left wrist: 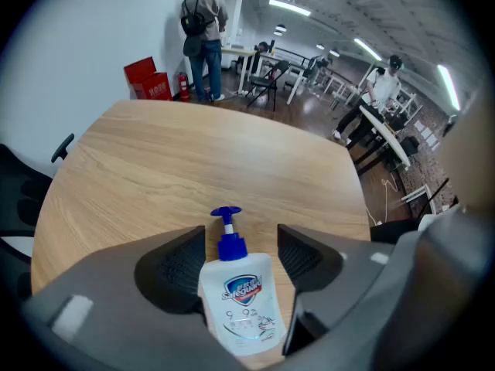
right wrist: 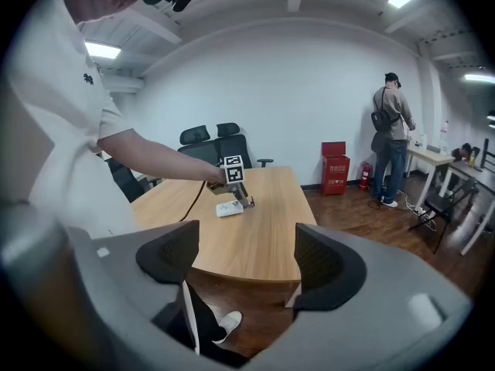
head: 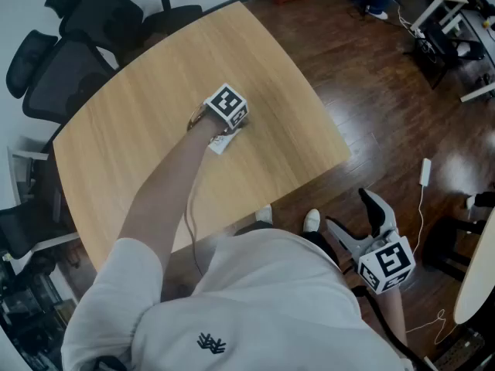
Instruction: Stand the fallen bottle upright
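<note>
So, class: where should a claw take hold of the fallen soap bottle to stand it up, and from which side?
Likely the soap bottle's body, below the blue pump, pinched across its edges from above: it lies label-up on the table, where the left claw straddles it.

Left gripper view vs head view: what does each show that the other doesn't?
Only the left gripper view: the bottle lying flat between the open jaws of the left gripper, its blue pump and label visible, and people standing at desks behind. Only the head view: the right gripper, open and empty, held off the table over the floor, plus office chairs. Both: the wooden table and the white bottle under the left gripper.
</note>
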Motion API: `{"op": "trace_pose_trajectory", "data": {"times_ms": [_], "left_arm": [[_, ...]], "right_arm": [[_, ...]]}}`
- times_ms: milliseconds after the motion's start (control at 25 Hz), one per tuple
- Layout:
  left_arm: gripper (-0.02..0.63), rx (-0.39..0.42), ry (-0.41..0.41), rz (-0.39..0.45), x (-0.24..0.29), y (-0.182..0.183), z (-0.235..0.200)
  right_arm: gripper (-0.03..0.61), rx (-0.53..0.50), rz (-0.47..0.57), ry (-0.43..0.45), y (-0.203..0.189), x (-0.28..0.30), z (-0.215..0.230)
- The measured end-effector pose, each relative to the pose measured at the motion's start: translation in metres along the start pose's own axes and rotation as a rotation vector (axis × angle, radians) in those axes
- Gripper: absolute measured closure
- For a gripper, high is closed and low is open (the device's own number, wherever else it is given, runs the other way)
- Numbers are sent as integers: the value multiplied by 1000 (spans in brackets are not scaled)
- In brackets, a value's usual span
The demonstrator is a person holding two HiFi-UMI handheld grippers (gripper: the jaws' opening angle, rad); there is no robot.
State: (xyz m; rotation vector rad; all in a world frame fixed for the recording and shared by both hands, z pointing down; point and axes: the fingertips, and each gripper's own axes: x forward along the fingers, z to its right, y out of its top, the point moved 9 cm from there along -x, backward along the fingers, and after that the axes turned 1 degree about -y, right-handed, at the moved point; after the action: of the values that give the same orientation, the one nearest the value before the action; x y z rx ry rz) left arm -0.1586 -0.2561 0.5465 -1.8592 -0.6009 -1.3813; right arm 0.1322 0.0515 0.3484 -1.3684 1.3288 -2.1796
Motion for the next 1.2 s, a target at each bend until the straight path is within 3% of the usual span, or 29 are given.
{"op": "trace_pose_trajectory", "data": {"times_ms": [240,360,640,840,1200], "left_arm": [[391,-72,-5,-155,23,11,-18],[466,-80,30,-222,29,12,-20],[472,-95,16,-204,25,12,-20],[472,-115,17,-40,-9,20,-19],[474,-170,179,464,-79,13,-8]], "right_arm": [[189,-4,7,-28,5,0,14],[189,11,1,-37,3,-3,18],[189,11,3,-18,4,3,20],[189,-15,13,7,7,10,22],[189,-79,29,57,20,21,23]]}}
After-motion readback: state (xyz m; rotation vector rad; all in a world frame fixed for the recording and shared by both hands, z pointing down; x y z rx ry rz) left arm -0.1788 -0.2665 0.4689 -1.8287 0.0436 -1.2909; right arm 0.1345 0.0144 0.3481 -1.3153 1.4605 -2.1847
